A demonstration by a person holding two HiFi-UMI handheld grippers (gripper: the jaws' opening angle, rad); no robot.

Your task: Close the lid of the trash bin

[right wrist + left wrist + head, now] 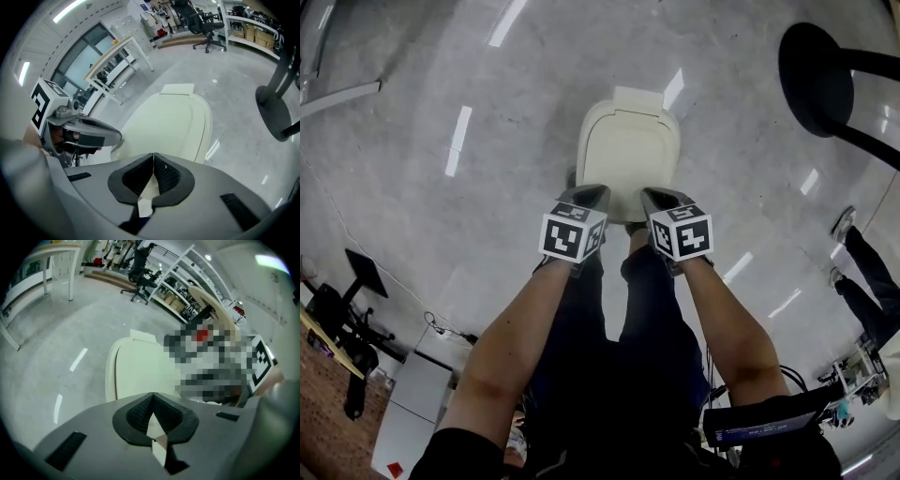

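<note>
Cream plastic trash bin (585,133), rounded-square, standing on the grey polished floor (487,216) directly ahead of the person's legs; its lid (628,157) lies flat down on the body, hinge block at the bin's far edge. Left gripper (594,194): grey shell with a black-and-white marker cube, held over the bin's near-left corner; in its own view the two dark ribbed jaws are pressed together at the tips, nothing between them, the lid showing beyond. Right gripper (655,197): same build, held over the bin's near-right corner, just beside the left one; its own view shows its jaws likewise pressed together on nothing, with the lid below and past them. Whether either gripper touches the bin cannot be told. Black round stand base (814,66), on the floor to the right of the bin and beyond it, well apart. White table (117,51), beyond the bin on its left. Black office chair (206,21), far beyond the bin. Another person's dark-trousered legs (865,281), well to the bin's right.
</note>
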